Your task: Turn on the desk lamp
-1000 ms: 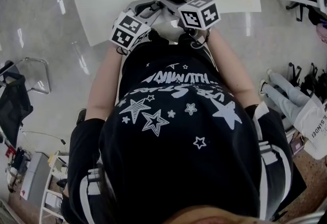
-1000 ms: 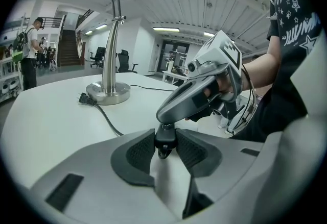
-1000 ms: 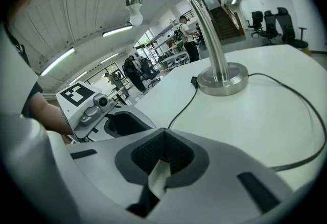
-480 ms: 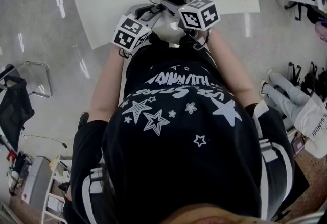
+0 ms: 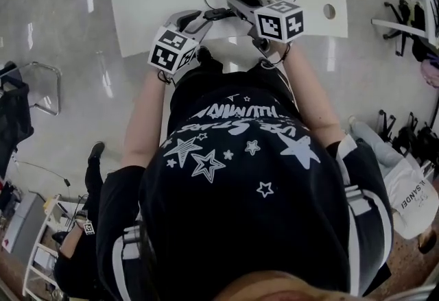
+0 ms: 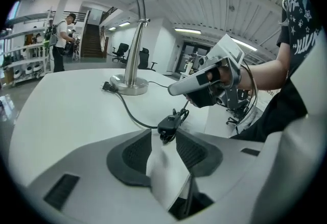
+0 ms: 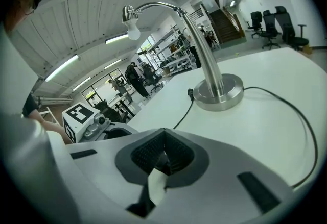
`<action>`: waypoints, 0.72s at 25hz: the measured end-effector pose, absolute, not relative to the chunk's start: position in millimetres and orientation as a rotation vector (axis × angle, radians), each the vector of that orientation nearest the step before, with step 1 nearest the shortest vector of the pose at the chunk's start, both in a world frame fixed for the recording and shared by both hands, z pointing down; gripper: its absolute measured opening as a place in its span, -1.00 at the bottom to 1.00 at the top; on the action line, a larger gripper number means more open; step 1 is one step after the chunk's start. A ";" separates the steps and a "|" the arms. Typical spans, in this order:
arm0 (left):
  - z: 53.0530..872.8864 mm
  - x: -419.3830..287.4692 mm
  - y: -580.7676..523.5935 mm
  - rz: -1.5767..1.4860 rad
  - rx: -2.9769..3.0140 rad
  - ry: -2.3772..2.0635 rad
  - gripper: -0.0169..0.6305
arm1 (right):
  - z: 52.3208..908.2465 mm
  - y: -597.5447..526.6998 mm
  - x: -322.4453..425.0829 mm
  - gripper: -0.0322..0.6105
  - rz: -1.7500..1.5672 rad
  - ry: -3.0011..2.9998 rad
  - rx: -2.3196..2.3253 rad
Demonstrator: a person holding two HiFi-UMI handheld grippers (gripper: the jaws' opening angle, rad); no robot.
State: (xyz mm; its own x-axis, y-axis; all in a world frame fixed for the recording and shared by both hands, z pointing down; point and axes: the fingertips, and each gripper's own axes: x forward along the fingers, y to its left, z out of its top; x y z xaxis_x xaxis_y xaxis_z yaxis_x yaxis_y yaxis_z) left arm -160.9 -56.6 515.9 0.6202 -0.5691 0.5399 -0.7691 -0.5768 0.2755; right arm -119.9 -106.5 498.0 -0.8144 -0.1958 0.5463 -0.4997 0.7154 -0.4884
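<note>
- Left gripper [image 6: 163, 135] is holding its ribbed black pads apart, gripping nothing; the small black inline switch [image 6: 170, 125] is lying right at their tips.
- Right gripper [image 7: 164, 139] is hovering pinched together, empty.
- Thin black cord [image 6: 130, 113] is snaking across the glossy white table [image 6: 56, 116].
- Desk lamp [image 6: 134, 34], a chrome gooseneck on a round base, is standing beyond.
</note>
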 end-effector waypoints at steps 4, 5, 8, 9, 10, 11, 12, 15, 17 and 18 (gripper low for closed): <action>513.8 -172.6 -55.7 0.534 2.268 -1.219 -0.50 | 489.9 -110.1 -116.1 -0.89 0.869 -2.499 0.448; 512.5 -173.5 -55.1 0.537 2.251 -1.260 -0.50 | 487.7 -110.1 -111.1 -0.88 0.864 -2.505 0.434; 509.2 -176.6 -51.6 0.539 2.188 -1.370 -0.50 | 482.5 -108.5 -93.6 -0.88 0.862 -2.518 0.388; 508.2 -179.0 -50.7 0.532 2.156 -1.413 -0.50 | 481.2 -108.4 -87.8 -0.89 0.861 -2.523 0.365; 507.2 -180.7 -50.1 0.522 2.124 -1.456 -0.50 | 480.4 -108.9 -81.1 -0.88 0.860 -2.527 0.342; 506.2 -181.2 -49.5 0.511 2.092 -1.497 -0.50 | 480.2 -110.0 -73.1 -0.88 0.858 -2.530 0.322; 505.1 -180.0 -48.8 0.497 2.064 -1.534 -0.50 | 480.6 -111.7 -64.4 -0.88 0.856 -2.532 0.306; 500.4 -167.4 -45.8 0.452 1.995 -1.631 -0.50 | 482.9 -118.7 -37.2 -0.88 0.847 -2.542 0.270; 494.7 -154.9 -45.0 0.422 1.964 -1.685 -0.50 | 482.5 -124.5 -21.9 -0.89 0.846 -2.557 0.256; 490.6 -150.5 -44.7 0.402 1.949 -1.712 -0.50 | 481.0 -127.0 -18.0 -0.89 0.848 -2.569 0.249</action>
